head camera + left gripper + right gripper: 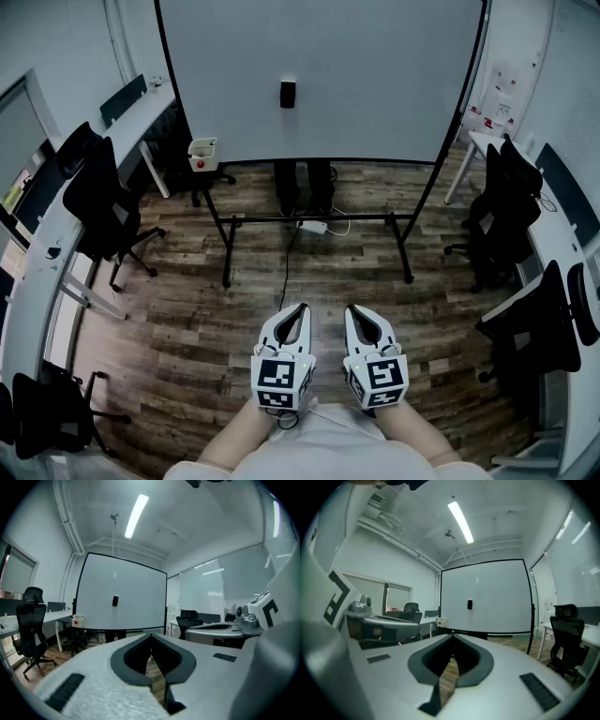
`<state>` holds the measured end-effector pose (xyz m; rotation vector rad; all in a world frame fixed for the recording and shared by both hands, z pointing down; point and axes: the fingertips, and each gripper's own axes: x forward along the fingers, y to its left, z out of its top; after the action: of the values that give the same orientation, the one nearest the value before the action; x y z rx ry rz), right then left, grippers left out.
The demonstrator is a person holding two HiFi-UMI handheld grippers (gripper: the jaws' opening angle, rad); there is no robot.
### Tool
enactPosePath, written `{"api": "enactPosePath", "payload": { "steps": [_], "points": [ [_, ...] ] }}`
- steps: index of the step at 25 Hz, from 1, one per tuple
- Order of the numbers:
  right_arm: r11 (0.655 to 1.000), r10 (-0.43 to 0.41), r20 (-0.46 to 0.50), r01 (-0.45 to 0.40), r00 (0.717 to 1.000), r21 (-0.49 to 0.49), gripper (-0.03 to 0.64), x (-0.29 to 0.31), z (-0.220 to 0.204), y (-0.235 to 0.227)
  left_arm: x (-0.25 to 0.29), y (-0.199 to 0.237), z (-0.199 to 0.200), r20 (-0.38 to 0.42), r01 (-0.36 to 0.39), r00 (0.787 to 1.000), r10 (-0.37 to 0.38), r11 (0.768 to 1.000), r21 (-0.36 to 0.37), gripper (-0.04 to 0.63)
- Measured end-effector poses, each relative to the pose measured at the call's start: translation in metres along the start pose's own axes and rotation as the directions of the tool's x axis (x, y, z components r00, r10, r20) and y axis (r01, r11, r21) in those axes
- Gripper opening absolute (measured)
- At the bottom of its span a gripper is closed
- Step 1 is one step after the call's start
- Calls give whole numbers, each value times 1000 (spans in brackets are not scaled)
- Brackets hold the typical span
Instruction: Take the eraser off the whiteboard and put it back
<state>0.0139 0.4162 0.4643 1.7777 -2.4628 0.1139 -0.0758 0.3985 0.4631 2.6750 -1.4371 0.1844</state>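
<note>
Left gripper [300, 307]: I read it low in the near middle of the head view, pointing toward the far board. Fingers clenched, tips meeting, nothing between them.
Right gripper [352, 310]: just beside the left one, on its right, pointing the same way. Fingers clenched in its own view too, tips together with nothing gripped.
Eraser [288, 94]: small dark block stuck upright on the whiteboard face, in the upper part, a little left of centre. Well apart from both grippers.
Whiteboard [375, 84]: large, dark-framed, on a black rolling stand [314, 219] at the far side of the room. I see only the eraser on its face.
Floor [187, 319]: wood-pattern planks, bare between grippers and stand.
Power strip [314, 226]: white, lying on the floor under the board, with a dark cable [284, 272] running toward the near side.
White container [202, 151]: far left of the board's lower corner, with a red spot on it. Too small for me to say what it is.
Office chairs [103, 202]: black, along the left desk. More stand by the right desk [562, 234].
Ceiling light [137, 515]: long tube, lit, above the board in the left gripper view.
</note>
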Motion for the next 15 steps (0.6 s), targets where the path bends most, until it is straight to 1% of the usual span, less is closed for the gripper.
{"api": "enactPosePath", "payload": {
  "steps": [3, 8, 13, 15],
  "points": [
    [1000, 3, -1, -3, 1000, 5, 26, 1, 0, 0, 0, 2, 3, 4, -11, 1000, 11, 1000, 1, 17],
    [1000, 4, -3, -4, 1000, 19, 26, 5, -3, 5, -1, 8, 2, 5, -8, 1000, 8, 1000, -4, 17],
    [996, -3, -16, 4, 1000, 85, 26, 13, -8, 7, 2, 17, -5, -7, 3, 1000, -3, 1000, -24, 17],
    [995, -1, -29, 3, 1000, 96, 26, 16, -11, 10, 2, 22, -8, -16, 0, 1000, -1, 999, -34, 17]
  ]
}}
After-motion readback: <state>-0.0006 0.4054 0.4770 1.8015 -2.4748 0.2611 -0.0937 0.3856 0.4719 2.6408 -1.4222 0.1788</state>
